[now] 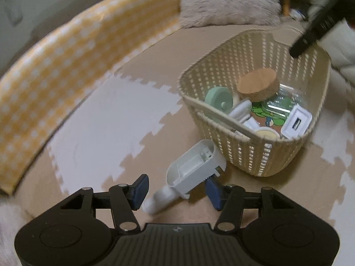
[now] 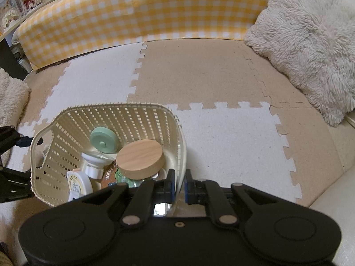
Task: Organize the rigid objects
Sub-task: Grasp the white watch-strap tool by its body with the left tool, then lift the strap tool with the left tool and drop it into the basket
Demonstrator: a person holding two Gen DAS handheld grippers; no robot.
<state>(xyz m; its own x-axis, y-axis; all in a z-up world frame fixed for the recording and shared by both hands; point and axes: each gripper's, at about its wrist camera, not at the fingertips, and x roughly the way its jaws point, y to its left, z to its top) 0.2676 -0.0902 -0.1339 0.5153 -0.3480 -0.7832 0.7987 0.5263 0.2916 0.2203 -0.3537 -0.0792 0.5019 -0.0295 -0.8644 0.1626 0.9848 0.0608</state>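
Observation:
A white plastic casing with a handle [image 1: 193,168] lies on the foam mat just in front of the cream woven basket [image 1: 255,155]. My left gripper [image 1: 177,187] is open around the casing. Its right blue pad is close beside the casing and its left pad stands clear of it. My right gripper [image 2: 179,184] is shut on the basket's near rim [image 2: 180,155], one pad inside the wall and one outside. The basket holds a jar with a cork lid [image 2: 141,158], a mint green disc [image 2: 103,140], a white charger [image 1: 296,123] and other small items.
A yellow checked padded barrier [image 2: 142,13] runs along the far side of the mat. A fluffy cushion [image 2: 310,44] lies at the right, and another fluffy piece [image 2: 11,97] at the left. The beige and white mat tiles [image 2: 221,146] spread right of the basket.

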